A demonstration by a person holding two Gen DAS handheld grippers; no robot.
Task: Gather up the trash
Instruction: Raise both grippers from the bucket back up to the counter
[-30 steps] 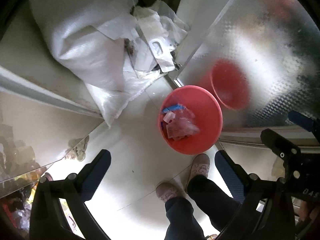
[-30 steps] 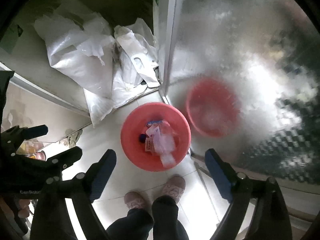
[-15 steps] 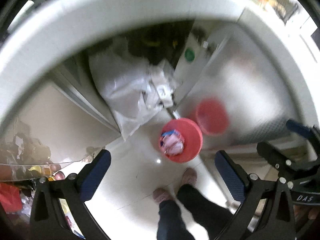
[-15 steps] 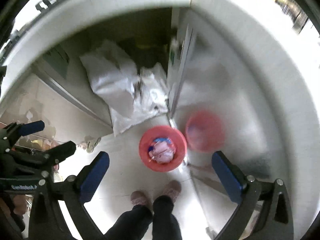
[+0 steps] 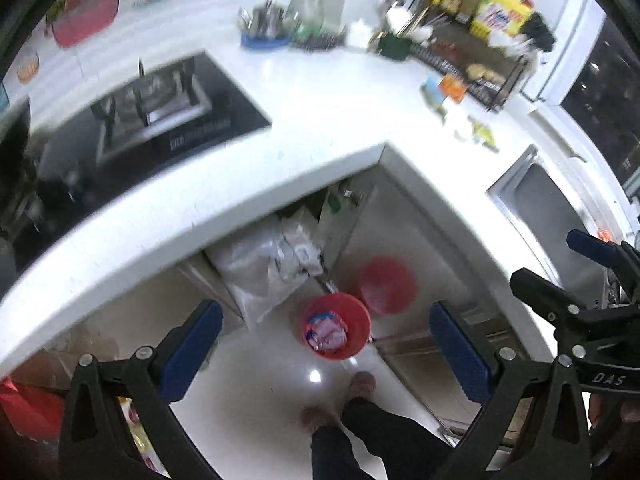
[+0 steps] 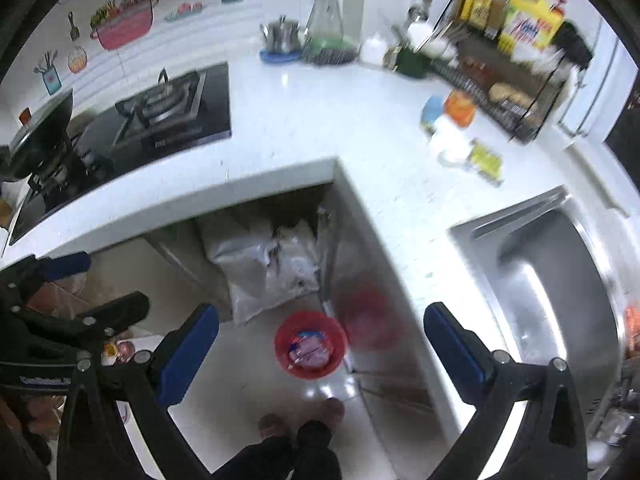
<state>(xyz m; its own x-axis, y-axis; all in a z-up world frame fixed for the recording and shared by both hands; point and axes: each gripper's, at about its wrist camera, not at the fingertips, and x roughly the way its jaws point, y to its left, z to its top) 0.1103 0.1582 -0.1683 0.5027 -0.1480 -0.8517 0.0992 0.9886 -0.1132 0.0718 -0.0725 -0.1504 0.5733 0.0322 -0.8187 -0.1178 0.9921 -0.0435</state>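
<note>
A red bin [image 5: 337, 332] stands on the floor far below, by the open cabinet, with wrappers inside [image 5: 326, 330]. It also shows in the right wrist view [image 6: 311, 344]. My left gripper [image 5: 326, 338] is open and empty, high above the bin. My right gripper [image 6: 320, 344] is open and empty, also high above it. On the white counter [image 6: 320, 120], small packets lie near the dish rack: a blue and orange one [image 6: 448, 110], a white one [image 6: 450, 142] and a yellow one [image 6: 486, 160].
A gas stove [image 6: 160, 112] sits at the counter's left. A steel sink [image 6: 560, 280] is at the right. A dish rack [image 6: 500, 80] with bottles stands at the back right. White bags [image 6: 264, 268] fill the open cabinet. The person's feet [image 6: 300, 416] stand by the bin.
Both grippers have risen from just above the bin to well above the counter. The counter, stove and sink have come into view. Both stay open.
</note>
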